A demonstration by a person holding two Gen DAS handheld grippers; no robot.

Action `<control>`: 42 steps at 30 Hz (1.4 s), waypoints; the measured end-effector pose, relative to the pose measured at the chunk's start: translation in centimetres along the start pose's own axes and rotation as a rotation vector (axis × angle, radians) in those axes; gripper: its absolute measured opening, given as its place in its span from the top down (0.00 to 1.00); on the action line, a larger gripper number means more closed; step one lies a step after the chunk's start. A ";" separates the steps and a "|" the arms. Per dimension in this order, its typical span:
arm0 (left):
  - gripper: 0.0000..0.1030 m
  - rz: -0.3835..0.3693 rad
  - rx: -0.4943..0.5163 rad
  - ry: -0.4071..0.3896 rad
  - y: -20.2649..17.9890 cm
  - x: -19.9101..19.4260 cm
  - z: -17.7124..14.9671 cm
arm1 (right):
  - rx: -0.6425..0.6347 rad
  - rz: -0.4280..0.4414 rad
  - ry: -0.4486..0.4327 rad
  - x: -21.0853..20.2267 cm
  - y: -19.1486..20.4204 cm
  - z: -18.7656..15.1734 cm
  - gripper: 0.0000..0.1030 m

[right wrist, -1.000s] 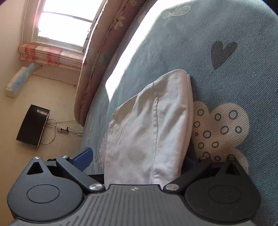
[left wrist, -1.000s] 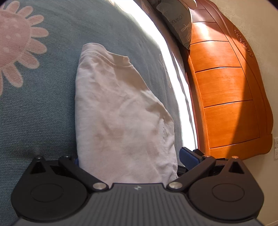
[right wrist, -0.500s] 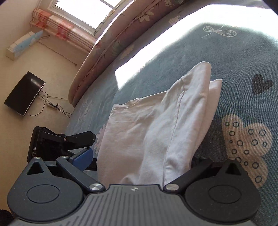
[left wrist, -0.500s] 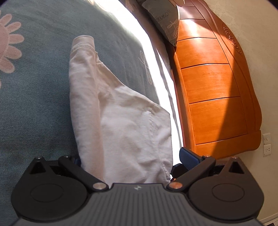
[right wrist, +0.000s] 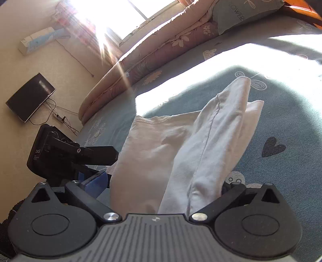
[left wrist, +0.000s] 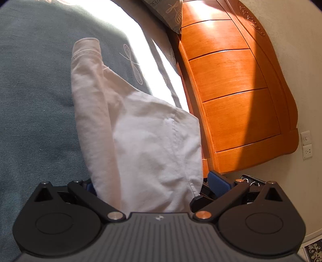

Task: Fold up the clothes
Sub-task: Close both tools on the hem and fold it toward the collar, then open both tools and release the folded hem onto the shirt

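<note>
A folded white garment (left wrist: 140, 141) runs from the grey-blue bedspread (left wrist: 36, 100) up to my left gripper (left wrist: 153, 181). Its near end is raised and lies across the gap between the blue finger pads (left wrist: 218, 179), which stand wide apart. In the right wrist view the same garment (right wrist: 191, 145) rises in creased layers into my right gripper (right wrist: 161, 181). That gripper is open too, with one pad (right wrist: 94, 180) showing left of the cloth. The left gripper's black body (right wrist: 76, 155) sits against the cloth's left edge. The garment's far tip (right wrist: 241, 84) rests on the bed.
An orange wooden headboard (left wrist: 237, 90) stands along the bed's right side, with a grey pillow (left wrist: 171, 14) at its top. A rolled floral quilt (right wrist: 157, 54) lies by the window. A black screen (right wrist: 30, 96) and cables are on the floor.
Both grippers have risen and tilted up, lifting the garment's near end off the bedspread. The cloth now stands in steeper folds, and the left gripper has come into the right wrist view.
</note>
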State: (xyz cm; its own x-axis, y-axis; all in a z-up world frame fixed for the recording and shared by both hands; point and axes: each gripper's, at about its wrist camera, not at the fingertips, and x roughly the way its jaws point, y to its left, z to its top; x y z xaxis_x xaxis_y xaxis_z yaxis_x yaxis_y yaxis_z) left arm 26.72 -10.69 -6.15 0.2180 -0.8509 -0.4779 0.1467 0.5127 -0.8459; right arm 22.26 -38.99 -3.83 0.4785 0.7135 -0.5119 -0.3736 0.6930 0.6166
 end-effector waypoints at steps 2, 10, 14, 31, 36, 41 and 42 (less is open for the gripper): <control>0.01 -0.008 0.029 0.040 -1.4 2.3 0.7 | -0.030 -0.037 -0.012 -1.5 -0.7 0.4 0.00; 0.01 -0.047 0.124 0.150 -6.4 11.9 2.8 | -0.115 -0.186 -0.055 -7.4 -5.1 3.0 0.00; 0.02 -0.073 0.156 0.188 -8.4 16.3 3.8 | -0.134 -0.258 -0.078 -9.9 -7.8 4.4 0.00; 0.02 0.012 0.199 0.249 -7.4 22.1 5.6 | -0.162 -0.520 -0.013 -9.7 -16.6 5.7 0.00; 0.01 0.099 0.329 0.147 -7.6 17.4 7.0 | -0.153 -0.692 -0.095 -12.6 -17.4 4.2 0.00; 0.01 0.022 0.386 0.108 -9.6 19.9 9.3 | -0.177 -0.652 -0.158 -12.2 -17.4 3.0 0.00; 0.01 0.006 0.394 0.115 -9.9 21.0 9.3 | -0.181 -0.651 -0.151 -11.6 -17.7 2.8 0.00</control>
State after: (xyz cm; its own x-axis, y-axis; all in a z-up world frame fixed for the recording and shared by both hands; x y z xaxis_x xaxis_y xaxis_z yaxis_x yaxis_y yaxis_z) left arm 38.87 -32.60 -5.62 0.1136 -0.8435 -0.5249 0.5090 0.5031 -0.6984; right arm 25.56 -59.84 -7.12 0.7509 0.1329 -0.6469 -0.0928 0.9911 0.0959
